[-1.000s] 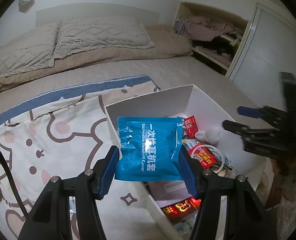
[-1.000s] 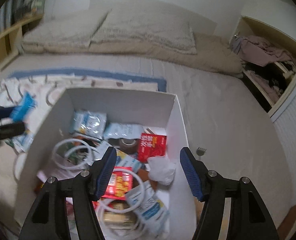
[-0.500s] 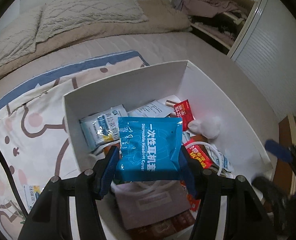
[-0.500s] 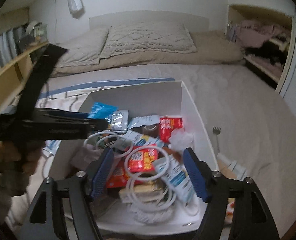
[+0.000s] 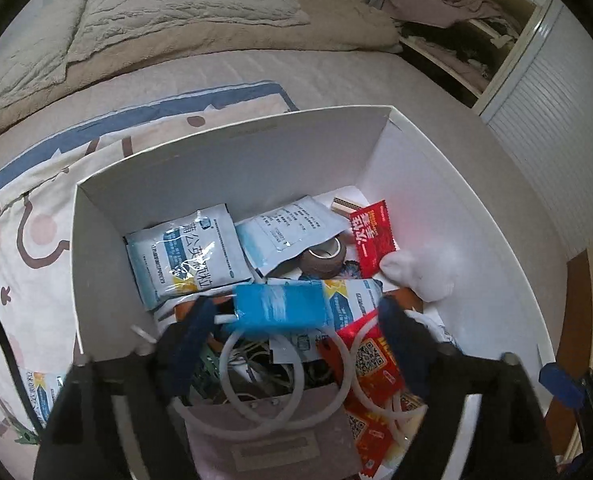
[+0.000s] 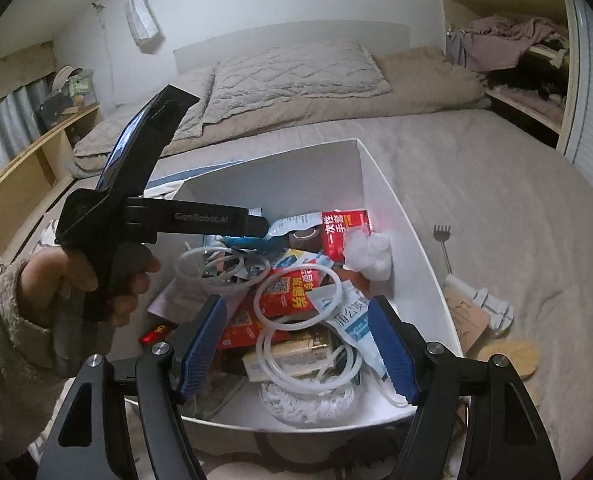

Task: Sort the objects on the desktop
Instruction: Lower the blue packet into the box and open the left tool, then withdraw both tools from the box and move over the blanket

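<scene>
The left gripper (image 5: 292, 322) has just been opened wide, and the glossy blue packet (image 5: 282, 306) is seen loose, blurred, over the white box (image 5: 232, 152). The right gripper (image 6: 298, 350) is held open and empty above coiled white tubing (image 6: 296, 344).

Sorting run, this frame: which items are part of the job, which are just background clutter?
In the job:
- white box
- blue packet, dropping free between the just-opened left gripper jaws
- red sachet, white rings, tape roll in the box
- right gripper, open, empty

Lying about:
- pillows
- back scratcher
- closet clothes
</scene>
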{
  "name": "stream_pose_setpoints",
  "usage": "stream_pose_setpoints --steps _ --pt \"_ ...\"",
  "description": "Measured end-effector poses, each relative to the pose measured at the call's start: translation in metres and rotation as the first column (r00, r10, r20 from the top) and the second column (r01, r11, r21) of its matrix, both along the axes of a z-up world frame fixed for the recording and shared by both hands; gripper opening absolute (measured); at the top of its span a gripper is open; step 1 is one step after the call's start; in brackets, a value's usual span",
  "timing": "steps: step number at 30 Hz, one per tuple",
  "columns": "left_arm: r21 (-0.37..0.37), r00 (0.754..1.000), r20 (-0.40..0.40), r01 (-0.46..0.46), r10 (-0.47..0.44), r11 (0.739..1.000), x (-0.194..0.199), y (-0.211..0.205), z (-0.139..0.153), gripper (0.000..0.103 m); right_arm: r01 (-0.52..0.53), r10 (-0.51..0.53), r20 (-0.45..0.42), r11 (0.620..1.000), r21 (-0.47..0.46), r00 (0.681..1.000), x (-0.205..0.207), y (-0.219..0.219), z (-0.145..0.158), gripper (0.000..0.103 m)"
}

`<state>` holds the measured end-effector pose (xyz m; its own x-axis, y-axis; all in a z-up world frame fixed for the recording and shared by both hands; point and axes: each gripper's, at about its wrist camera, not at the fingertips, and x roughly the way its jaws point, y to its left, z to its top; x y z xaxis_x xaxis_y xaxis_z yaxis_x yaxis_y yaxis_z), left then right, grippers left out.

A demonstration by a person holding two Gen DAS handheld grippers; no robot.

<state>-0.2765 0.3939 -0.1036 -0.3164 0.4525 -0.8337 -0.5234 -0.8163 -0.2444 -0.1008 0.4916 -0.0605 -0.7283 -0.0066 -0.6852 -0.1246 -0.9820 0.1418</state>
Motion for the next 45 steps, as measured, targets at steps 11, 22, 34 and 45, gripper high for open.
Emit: stream_pose_setpoints --steps 11,22,34,45 --pt "0.022 0.997 -0.070 0.011 -0.010 1.000 0.021 -0.012 0.012 0.091 0.064 -0.065 -0.049 0.997 -0.032 0.997 0.009 0.003 0.008 0.073" --pt "0.020 0.987 -0.157 0.033 -0.029 0.999 0.049 -0.030 0.026 0.096 0.164 -0.162 -0.081 0.986 0.026 0.984 0.017 0.000 0.024 0.101" --pt "0.035 0.965 -0.247 0.099 -0.087 0.994 0.092 -0.052 0.059 0.102 0.229 -0.221 -0.108 0.971 0.071 0.969 0.034 -0.009 0.036 0.103" --pt "0.059 0.952 -0.282 0.140 -0.118 0.988 0.129 -0.078 0.089 0.102 0.253 -0.238 -0.145 0.963 0.094 0.960 0.056 -0.032 0.058 0.103"
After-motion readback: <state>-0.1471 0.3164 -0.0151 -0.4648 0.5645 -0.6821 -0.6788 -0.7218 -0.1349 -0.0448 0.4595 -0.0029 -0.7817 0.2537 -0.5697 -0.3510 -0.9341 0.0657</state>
